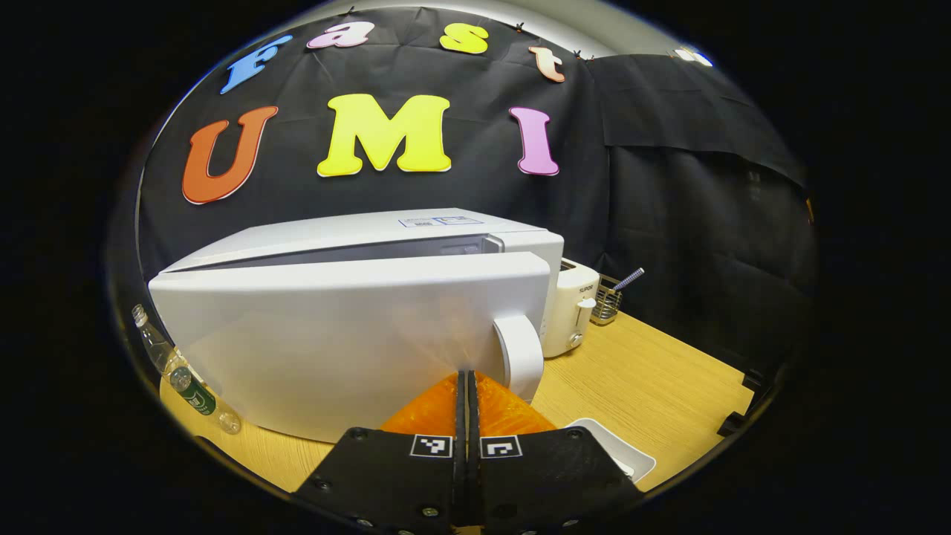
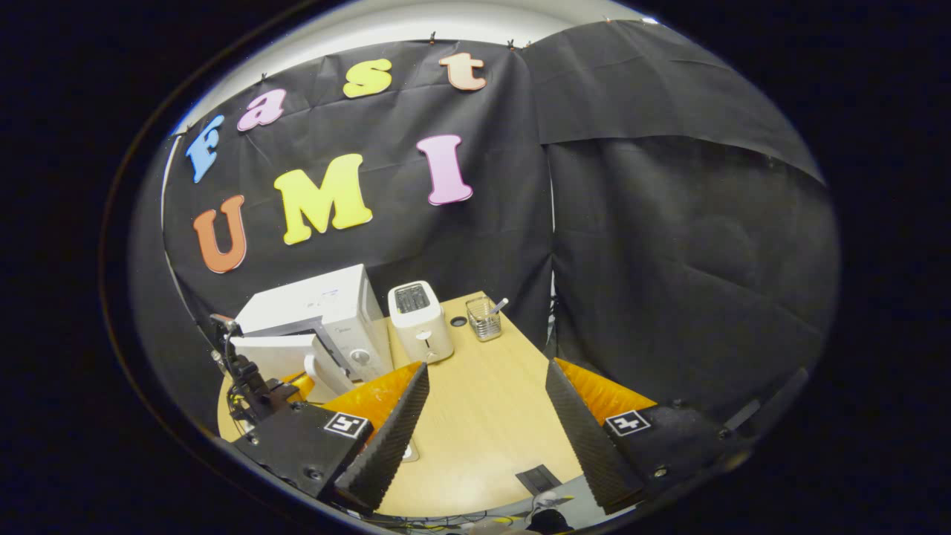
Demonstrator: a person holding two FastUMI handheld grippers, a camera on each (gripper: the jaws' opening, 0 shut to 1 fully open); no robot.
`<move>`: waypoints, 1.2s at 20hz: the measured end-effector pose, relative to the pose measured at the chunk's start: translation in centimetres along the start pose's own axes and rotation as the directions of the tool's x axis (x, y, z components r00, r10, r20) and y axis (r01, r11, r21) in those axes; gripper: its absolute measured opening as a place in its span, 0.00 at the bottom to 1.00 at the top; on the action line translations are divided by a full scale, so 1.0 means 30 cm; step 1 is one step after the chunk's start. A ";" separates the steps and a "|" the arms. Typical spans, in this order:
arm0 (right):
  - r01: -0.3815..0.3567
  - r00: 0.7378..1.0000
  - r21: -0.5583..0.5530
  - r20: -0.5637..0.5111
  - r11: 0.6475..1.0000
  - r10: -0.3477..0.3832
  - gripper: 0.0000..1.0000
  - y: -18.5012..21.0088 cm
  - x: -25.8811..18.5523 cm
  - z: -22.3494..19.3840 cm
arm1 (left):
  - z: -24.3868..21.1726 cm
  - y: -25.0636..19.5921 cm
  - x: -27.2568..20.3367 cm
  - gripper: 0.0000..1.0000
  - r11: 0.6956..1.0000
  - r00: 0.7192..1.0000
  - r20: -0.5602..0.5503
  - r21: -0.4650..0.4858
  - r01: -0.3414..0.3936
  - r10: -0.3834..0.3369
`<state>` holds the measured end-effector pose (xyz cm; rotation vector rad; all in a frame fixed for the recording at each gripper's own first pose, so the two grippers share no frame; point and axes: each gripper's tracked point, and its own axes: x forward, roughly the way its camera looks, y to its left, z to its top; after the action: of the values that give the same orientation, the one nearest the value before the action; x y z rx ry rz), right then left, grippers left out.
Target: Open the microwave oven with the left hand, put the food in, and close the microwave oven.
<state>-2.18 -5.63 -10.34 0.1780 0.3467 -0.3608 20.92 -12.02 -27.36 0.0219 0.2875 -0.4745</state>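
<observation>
One microwave (image 1: pixel 356 312), one toaster (image 1: pixel 572 308), two bottles (image 1: pixel 178 371) on table (image 1: pixel 654 386).

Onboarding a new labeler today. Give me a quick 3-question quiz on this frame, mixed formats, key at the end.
1. True or false: the microwave door is fully shut against the microwave.
2. Multiple choice: what stands directly beside the microwave on the wooden table? A) a kettle B) a white toaster C) a blender
3. Fill in: the left tool has its fingers ____, while the right tool has its fingers spread wide.

Key:
1. False. The door stands partly ajar, with a gap showing along its top edge.
2. B. A wire basket sits beyond the toaster.
3. Closed together. They hold nothing, just in front of the door near its handle.
</observation>
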 end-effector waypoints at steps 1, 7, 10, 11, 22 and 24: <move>0.003 1.000 -0.004 -0.001 1.000 -0.003 1.00 -0.012 -0.002 -0.003 | 0.004 0.005 0.020 0.00 1.000 1.000 -0.002 -0.002 -0.012 0.012; 0.030 1.000 -0.018 -0.006 0.999 -0.030 1.00 -0.078 0.007 0.004 | 0.024 0.022 0.112 0.00 0.996 0.999 -0.016 -0.077 -0.047 0.046; 0.045 0.999 -0.008 -0.016 0.999 -0.045 1.00 -0.118 0.022 0.005 | 0.022 0.020 0.113 0.00 0.994 0.999 -0.010 -0.100 -0.052 0.051; 0.049 0.999 -0.005 -0.017 0.999 -0.049 1.00 -0.130 0.025 0.007 | 0.024 0.022 0.115 0.00 0.994 0.998 -0.008 -0.098 -0.058 0.058; 0.033 0.999 -0.012 -0.012 0.999 -0.033 1.00 -0.178 -0.033 0.019 | -0.009 0.032 0.118 0.00 0.978 0.987 -0.049 -0.135 -0.158 0.153; 0.034 0.999 -0.022 -0.014 0.999 -0.035 1.00 -0.194 -0.042 0.011 | -0.047 0.045 0.075 0.01 0.974 0.980 -0.074 -0.121 -0.191 0.183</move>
<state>-5.37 -10.67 -10.21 0.1540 0.3681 -0.3900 23.06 -11.71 -29.40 -0.0603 0.3734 -0.2678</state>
